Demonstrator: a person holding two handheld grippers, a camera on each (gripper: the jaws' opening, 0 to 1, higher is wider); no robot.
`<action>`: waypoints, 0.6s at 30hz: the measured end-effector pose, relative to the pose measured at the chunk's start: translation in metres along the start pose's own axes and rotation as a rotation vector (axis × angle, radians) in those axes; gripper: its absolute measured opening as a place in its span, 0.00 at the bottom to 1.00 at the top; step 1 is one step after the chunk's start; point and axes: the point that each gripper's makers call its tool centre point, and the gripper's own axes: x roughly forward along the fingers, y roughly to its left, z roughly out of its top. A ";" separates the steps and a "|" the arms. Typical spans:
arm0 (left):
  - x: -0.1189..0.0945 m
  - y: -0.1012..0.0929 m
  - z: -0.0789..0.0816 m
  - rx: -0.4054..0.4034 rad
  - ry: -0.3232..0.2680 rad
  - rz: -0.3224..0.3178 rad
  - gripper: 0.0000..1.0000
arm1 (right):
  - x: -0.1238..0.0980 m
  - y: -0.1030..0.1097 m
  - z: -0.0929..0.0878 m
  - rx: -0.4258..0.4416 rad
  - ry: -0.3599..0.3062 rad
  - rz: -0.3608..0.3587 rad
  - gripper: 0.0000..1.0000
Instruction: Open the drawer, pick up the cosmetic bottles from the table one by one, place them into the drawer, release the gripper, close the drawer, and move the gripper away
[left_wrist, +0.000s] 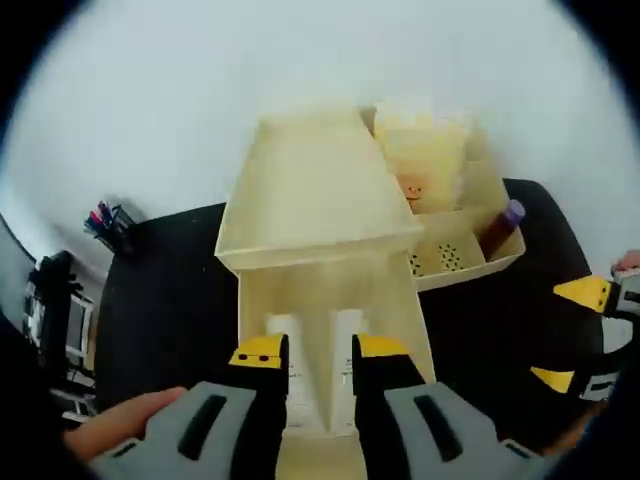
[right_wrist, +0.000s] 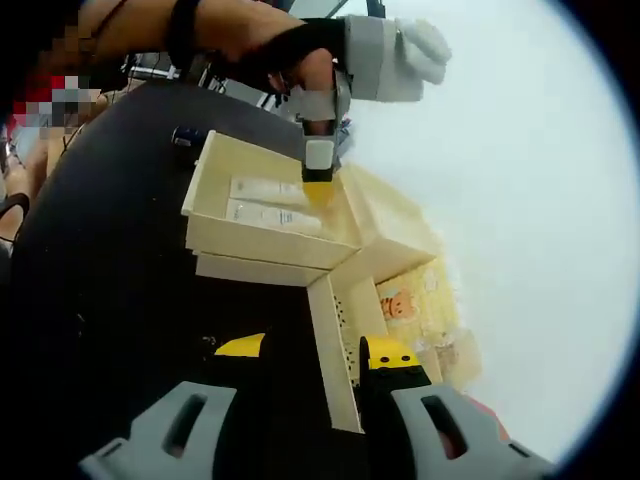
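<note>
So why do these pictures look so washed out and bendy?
In the left gripper view, the bright wall bleaches the cream organizer, which looks soft and blurred, while the left gripper stays sharper. In the right gripper view, the open drawer is crisper, but the fisheye lens curves the black table and the wall glares white.

Your way down into the open drawer is partly blocked by the left gripper and two bottles.
</note>
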 end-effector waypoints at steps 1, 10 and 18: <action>0.003 0.002 -0.001 0.013 0.016 0.028 0.27 | -0.001 -0.001 0.000 0.006 -0.006 -0.005 0.32; 0.020 0.012 -0.008 0.082 0.088 0.176 0.27 | -0.004 -0.008 0.000 0.004 -0.009 -0.011 0.31; 0.031 0.012 -0.013 0.044 0.122 0.152 0.27 | -0.010 -0.002 0.003 -0.010 -0.016 -0.007 0.31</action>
